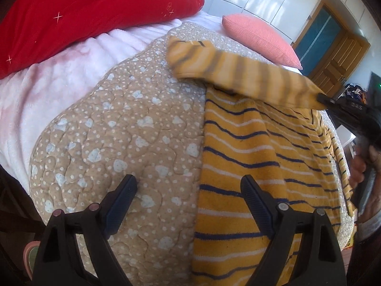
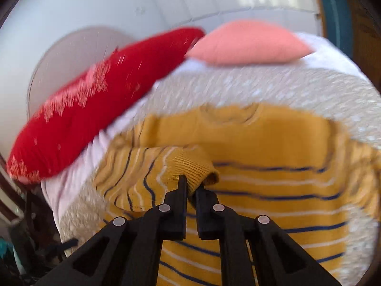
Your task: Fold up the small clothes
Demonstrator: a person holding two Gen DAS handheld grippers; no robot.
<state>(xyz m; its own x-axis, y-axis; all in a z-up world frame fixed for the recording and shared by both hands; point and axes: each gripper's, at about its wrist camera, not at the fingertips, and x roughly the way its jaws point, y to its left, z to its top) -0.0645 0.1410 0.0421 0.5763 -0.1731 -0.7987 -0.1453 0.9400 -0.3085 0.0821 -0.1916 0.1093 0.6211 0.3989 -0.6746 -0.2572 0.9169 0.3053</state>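
Sweater (image 1: 250,157), yellow with thin blue and white stripes, lies flat on the tan padded quilt (image 1: 114,128) on the bed, and you are only part way through folding it. Going from left to right, your left tongs (image 1: 188,186) hang wide open with nothing in them, one finger over the quilt and one over the sweater's left edge. Next comes the soft knit body, spread out and a little wrinkly. Then the sleeve (image 1: 238,71) is lifted and stretched across the top, and your right tongs (image 2: 189,188) are closed tight on its ribbed cuff (image 2: 190,164). I think this sleeve fold is under way, and folding the body looks not yet done. The quilt is bumpy with little pale hearts, and the red pillow (image 1: 83,12) and pink pillow (image 1: 259,38) look puffy.
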